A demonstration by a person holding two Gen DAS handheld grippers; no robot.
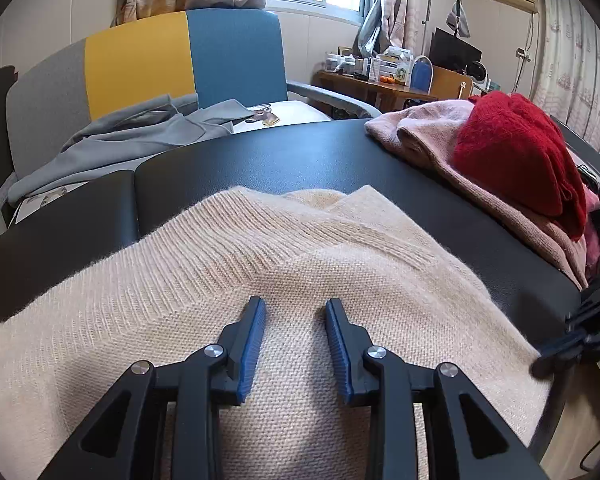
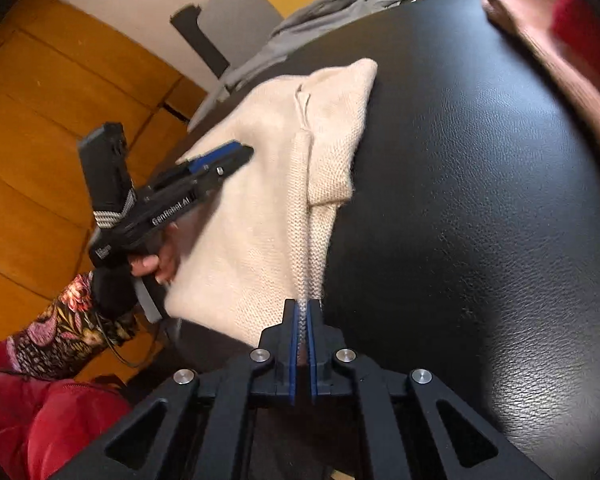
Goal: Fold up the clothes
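You are mid-fold on the cream knitted sweater (image 1: 284, 280) lying on the black leather-look table (image 2: 480, 168): your right gripper (image 2: 302, 308) pinches its ribbed edge, your left gripper (image 1: 295, 312) hovers open above it, so next carry that edge across.

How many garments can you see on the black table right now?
3. The cream sweater lies nearest, under the left gripper, its edge pinched by the right gripper. The pink sweater sits far right, the red sweater on top. More may be hidden underneath.
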